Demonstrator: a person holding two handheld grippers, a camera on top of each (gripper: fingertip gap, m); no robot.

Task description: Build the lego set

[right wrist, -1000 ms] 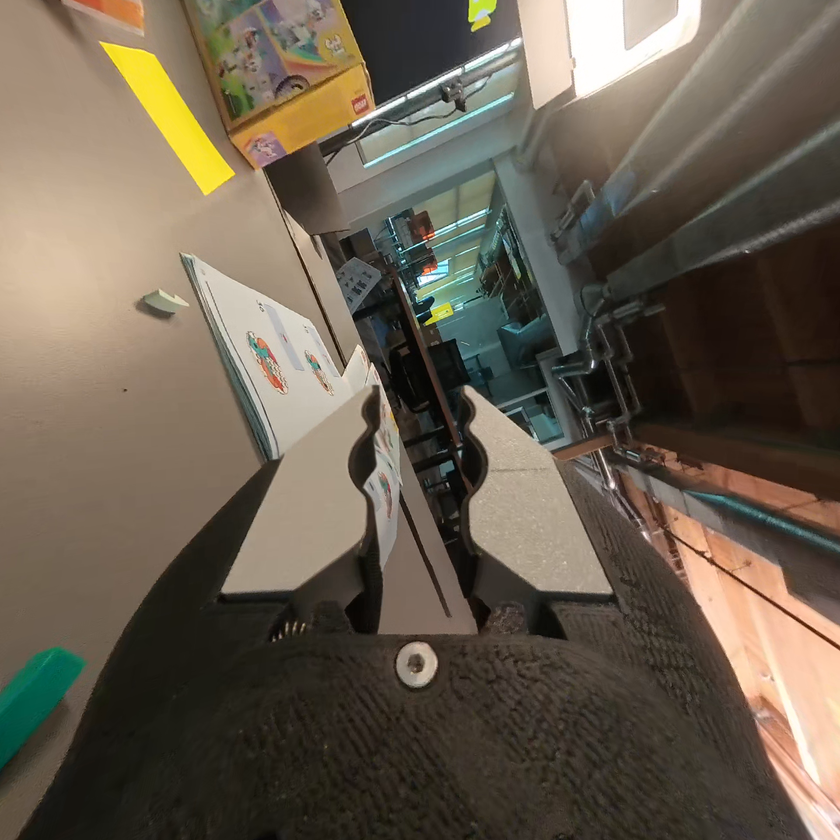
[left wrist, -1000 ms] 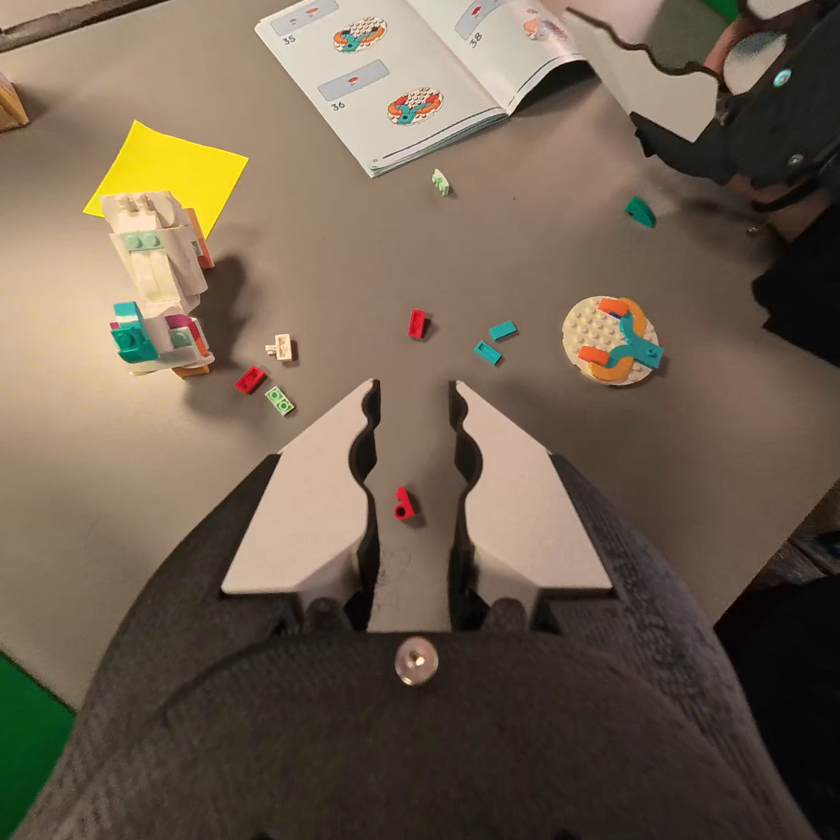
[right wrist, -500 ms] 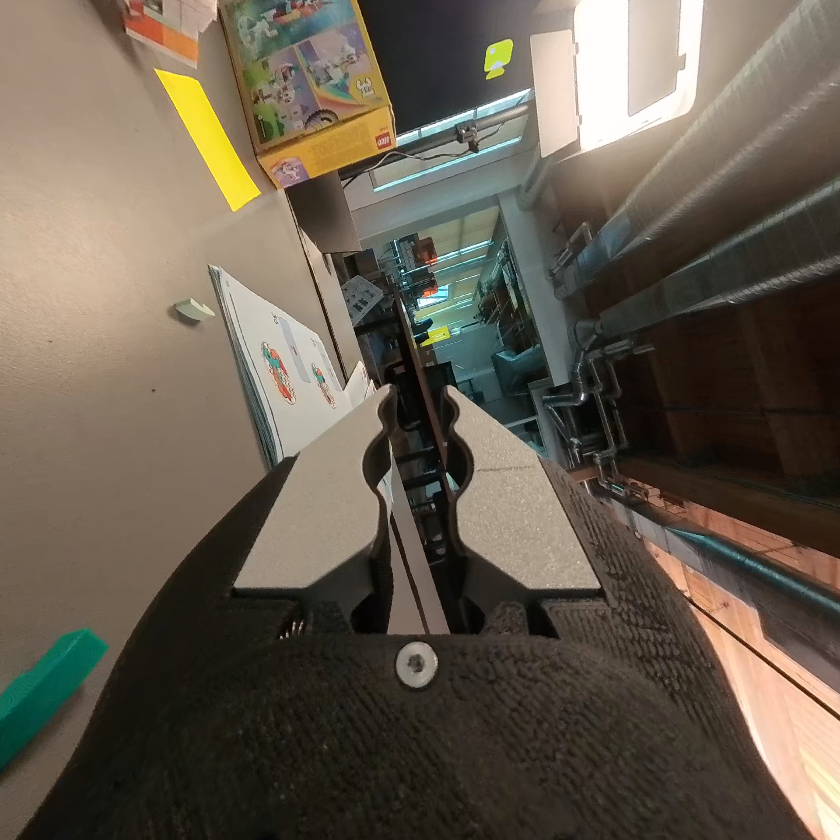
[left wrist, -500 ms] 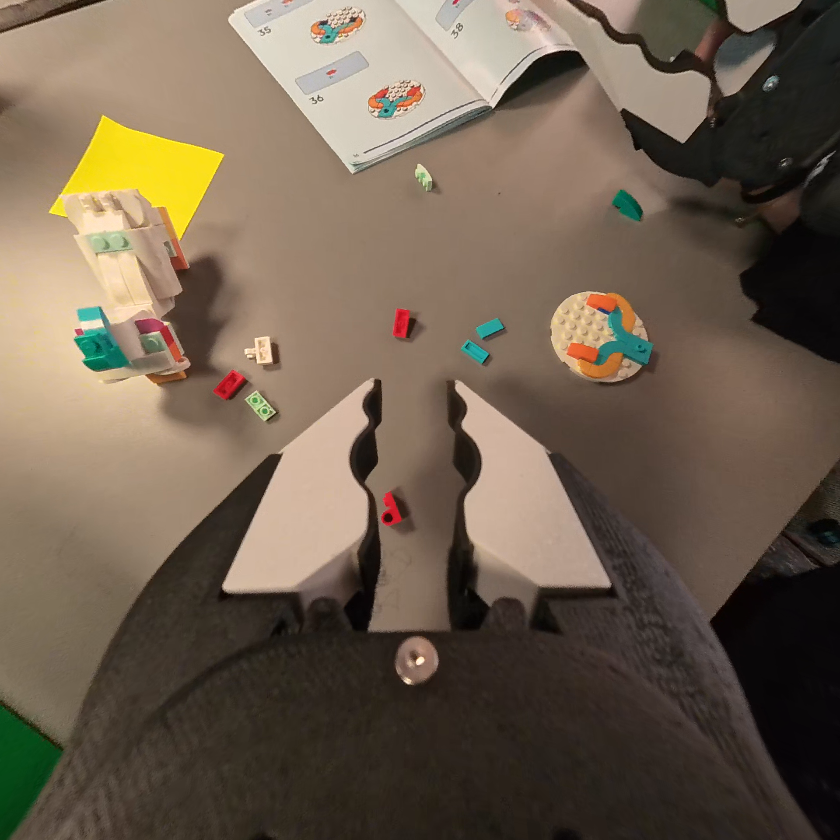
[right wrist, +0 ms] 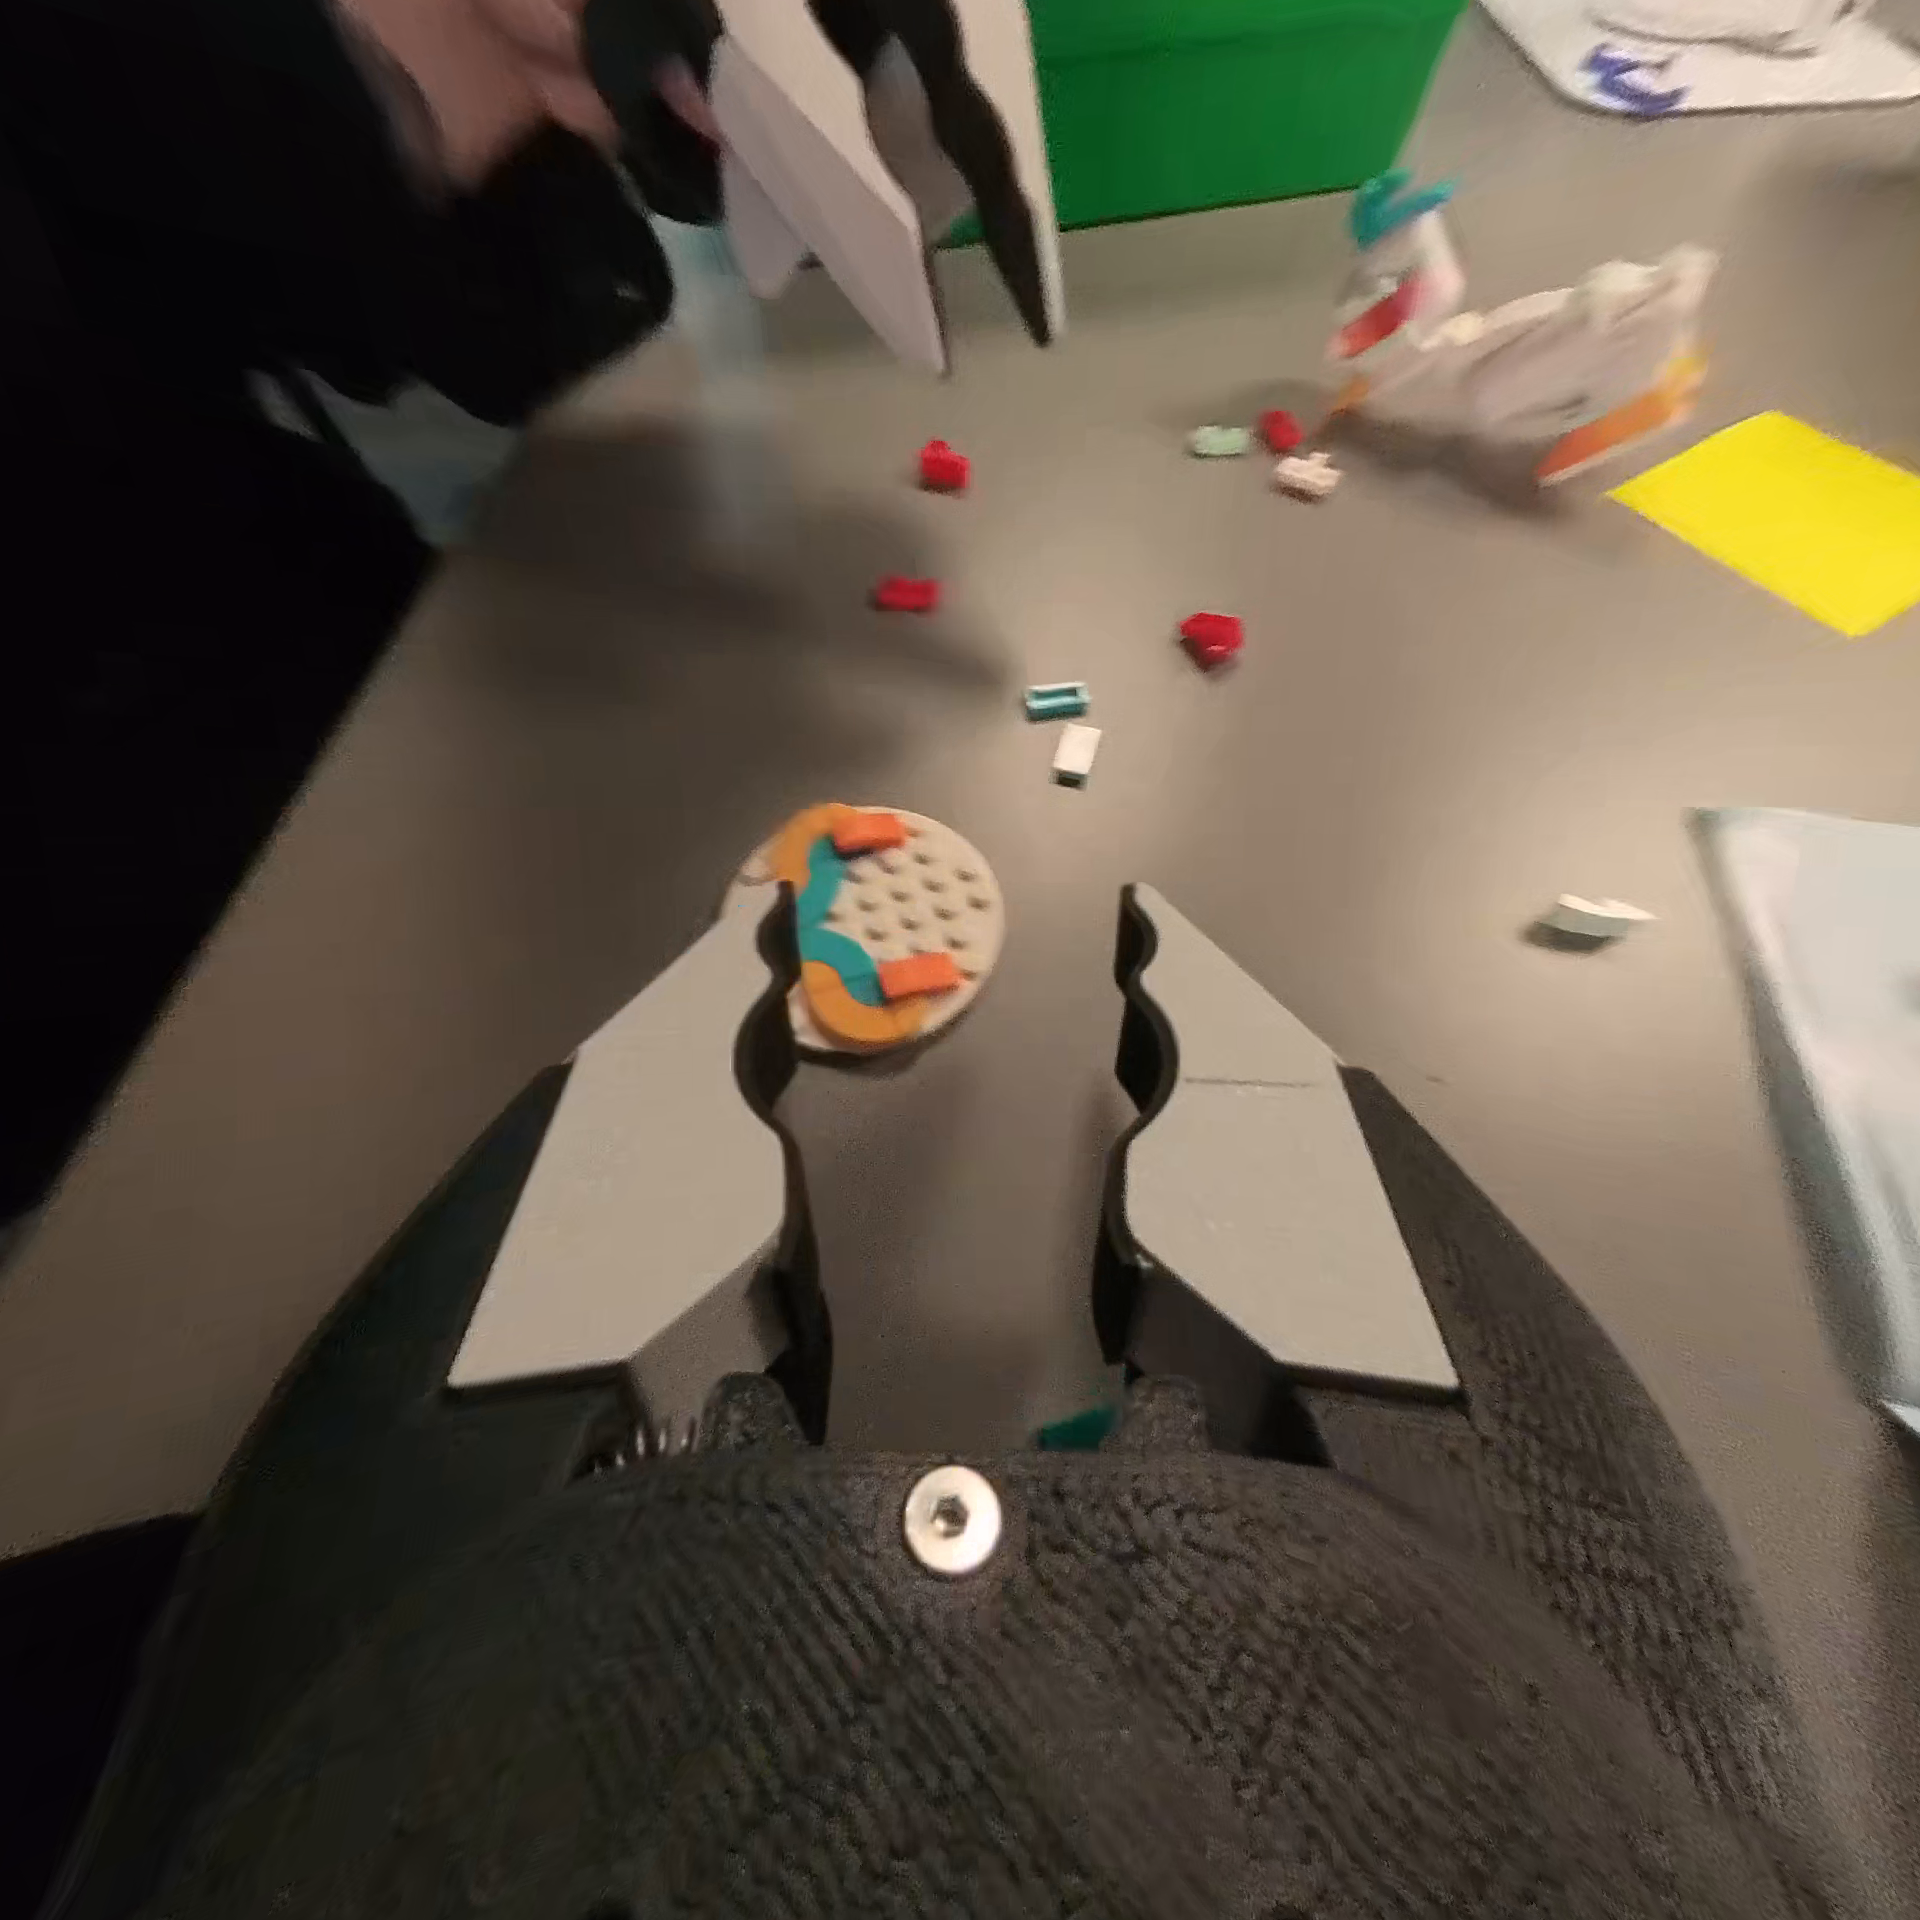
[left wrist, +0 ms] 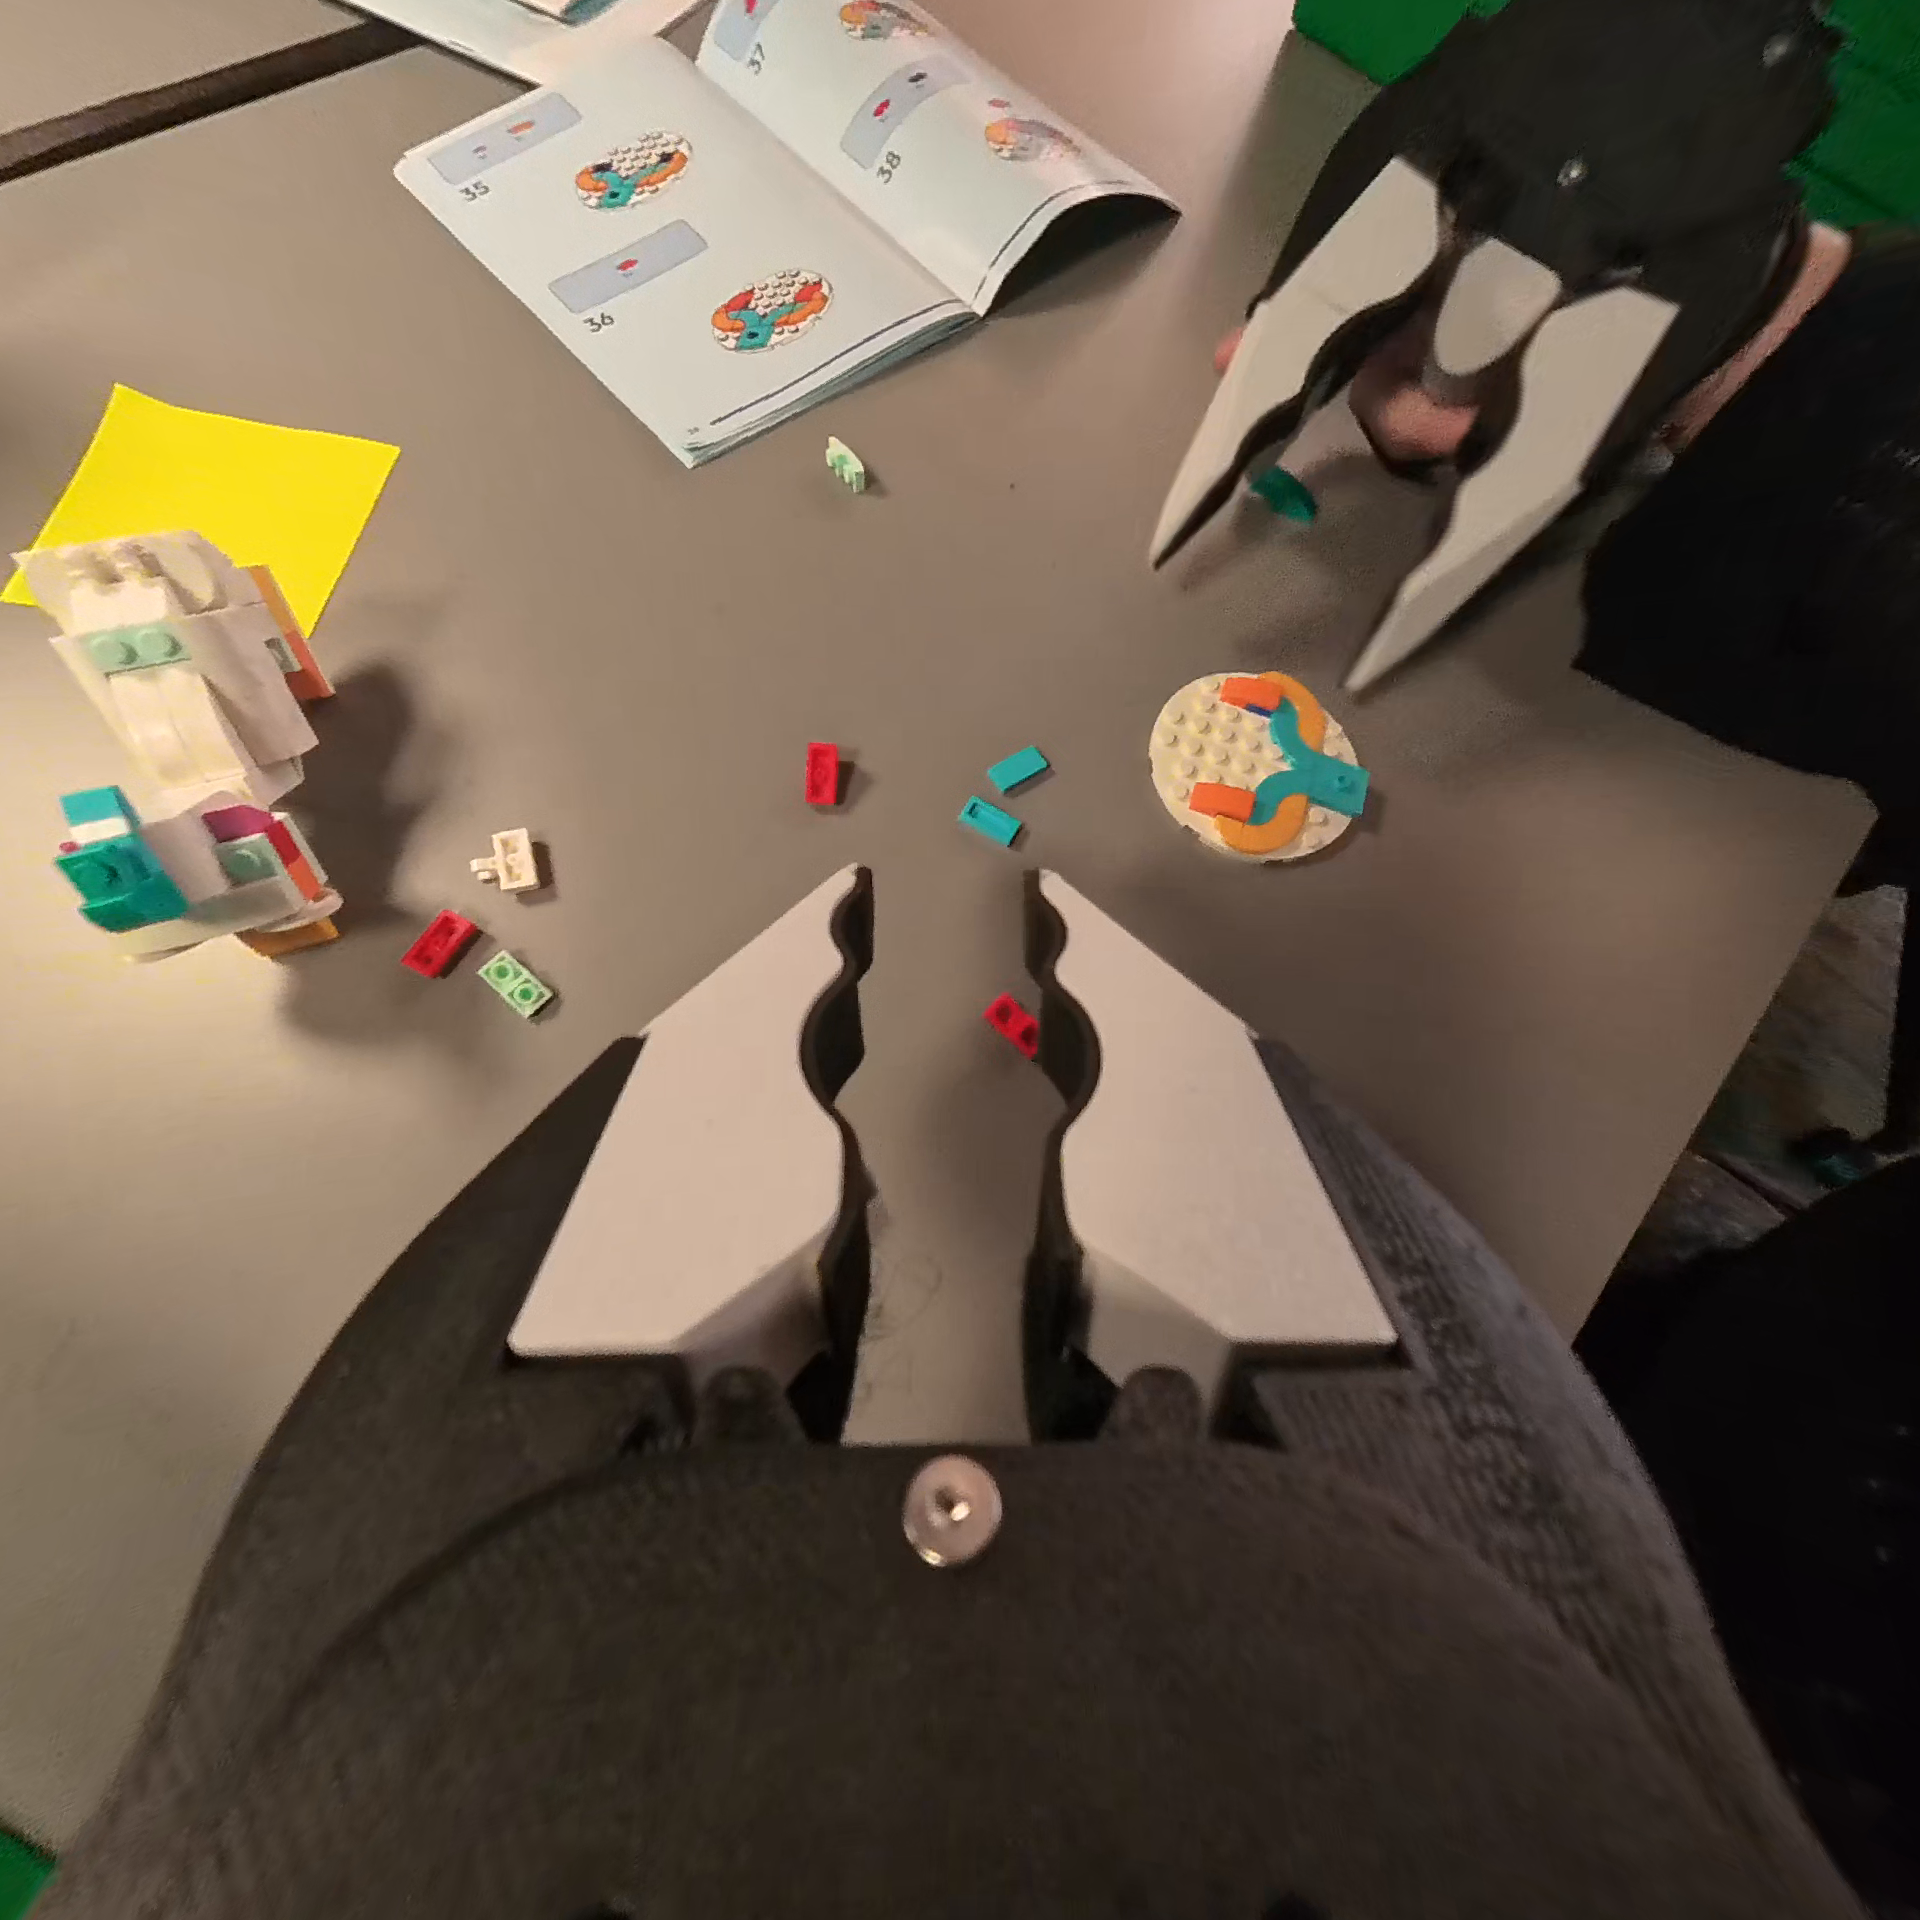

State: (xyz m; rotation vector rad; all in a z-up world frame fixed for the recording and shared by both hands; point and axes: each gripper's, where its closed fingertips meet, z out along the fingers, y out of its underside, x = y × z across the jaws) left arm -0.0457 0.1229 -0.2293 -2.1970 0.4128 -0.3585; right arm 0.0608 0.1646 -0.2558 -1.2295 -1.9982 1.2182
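Grey table (left wrist: pixel 623 623), left wrist view: left hand-held gripper (left wrist: pixel 948 883), jaws apart, nothing between the pads; a small red brick (left wrist: pixel 1011 1023) lies on the table just beside the inner edge of its right finger. Ahead: red piece (left wrist: pixel 825 774), two teal tiles (left wrist: pixel 1003 798), round white plate (left wrist: pixel 1252 767) bearing orange and teal curved pieces. At left: part-built white model (left wrist: pixel 177 727), upright, by a yellow paper square (left wrist: pixel 223 499); white, red and green small pieces near its base. Far side: open instruction booklet (left wrist: pixel 769 239), pale green piece (left wrist: pixel 847 464).

Right hand-held gripper (left wrist: pixel 1257 618), seen from this view above the plate, jaws wide, empty; a teal piece (left wrist: pixel 1283 488) lies behind it.

Right wrist view, blurred: right hand-held gripper (right wrist: pixel 948 899), jaws apart, the round plate (right wrist: pixel 935 904) by its left finger. Only here: green bin (right wrist: pixel 1226 104) beyond the table.
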